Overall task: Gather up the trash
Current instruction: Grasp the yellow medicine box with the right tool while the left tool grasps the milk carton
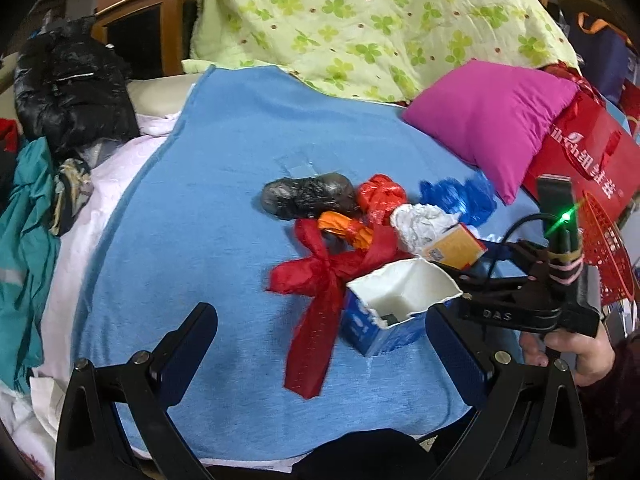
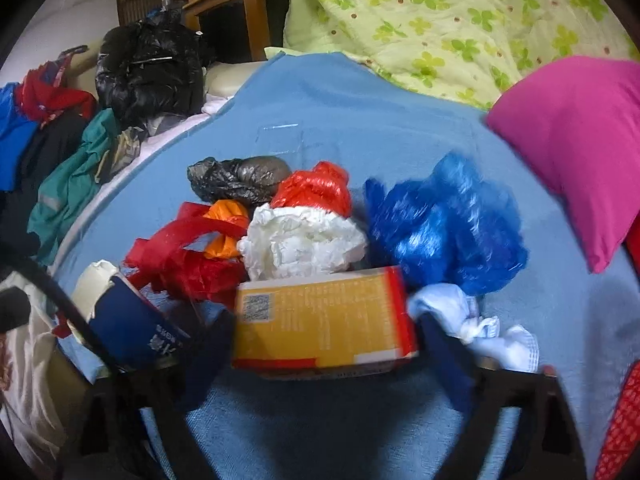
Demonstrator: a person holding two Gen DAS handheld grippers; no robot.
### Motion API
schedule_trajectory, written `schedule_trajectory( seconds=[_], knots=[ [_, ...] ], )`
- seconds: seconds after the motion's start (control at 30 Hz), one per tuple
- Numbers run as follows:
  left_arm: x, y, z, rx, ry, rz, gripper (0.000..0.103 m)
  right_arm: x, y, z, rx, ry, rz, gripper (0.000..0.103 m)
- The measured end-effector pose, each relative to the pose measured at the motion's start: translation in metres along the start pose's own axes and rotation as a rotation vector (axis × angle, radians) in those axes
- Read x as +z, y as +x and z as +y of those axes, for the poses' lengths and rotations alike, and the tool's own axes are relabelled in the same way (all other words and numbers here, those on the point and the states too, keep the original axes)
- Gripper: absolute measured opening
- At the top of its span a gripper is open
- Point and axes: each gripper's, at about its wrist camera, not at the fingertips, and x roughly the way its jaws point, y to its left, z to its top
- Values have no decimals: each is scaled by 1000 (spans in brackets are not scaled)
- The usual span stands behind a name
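Trash lies heaped on a blue cloth [image 1: 224, 216]: a grey bag [image 1: 308, 196], a red bag [image 1: 380, 196], an orange bag [image 1: 344, 230], a white crumpled bag [image 1: 424, 222], a blue bag [image 2: 448, 224], a red ribbon [image 1: 320, 280] and an opened blue-and-white carton [image 1: 396, 304]. My left gripper [image 1: 320, 340] is open, low over the cloth, with the ribbon and carton between its fingers. My right gripper [image 2: 324, 340] has its fingers on both sides of a yellow box [image 2: 324, 320]; the box looks held. The right gripper also shows in the left wrist view [image 1: 520, 304].
A pink pillow [image 1: 492, 120] and a red paper bag [image 1: 580, 152] lie at the right. A red mesh basket [image 1: 608, 248] stands beyond the right gripper. A green flowered quilt [image 1: 360, 20] is at the back. A black bag [image 1: 72, 92] and clothes pile up at the left.
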Motion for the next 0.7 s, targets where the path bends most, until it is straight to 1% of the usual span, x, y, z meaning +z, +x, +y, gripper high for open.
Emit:
schedule_trajectory(
  seconds=[0.07,0.17,0.23,0.33,0.43,0.5,0.53,0.6,0.63,0.67,0.7],
  knots=[
    [2,4,-5,-24,7,13,103,-3,-4,-3,20,23,-19,84],
    [4,10,-13,-67,-8,39,103,-10,-12,-10,32,51,-31,84],
    [5,15,-19,-78,-15,54,103,-17,-22,-18,57,81,-40,84],
    [5,29,-28,-51,-28,83,103,-25,-39,-29,90,124,-64,84],
    [5,44,-36,-15,-59,114,103,-32,-58,-34,96,137,-97,84],
    [5,49,-37,-1,-73,120,103,-34,-68,-37,98,147,-117,84],
    [5,53,-38,30,-77,122,103,-36,-74,-39,96,155,-130,84],
    [5,55,-39,51,-80,105,103,-38,-83,-42,102,166,-150,84],
    [4,55,-40,58,-79,93,101,-40,-91,-45,108,175,-165,84],
    [4,55,-40,61,-79,89,92,-41,-95,-47,113,182,-174,84],
    [4,56,-41,55,-79,87,88,-43,-100,-49,121,189,-186,84]
  ],
)
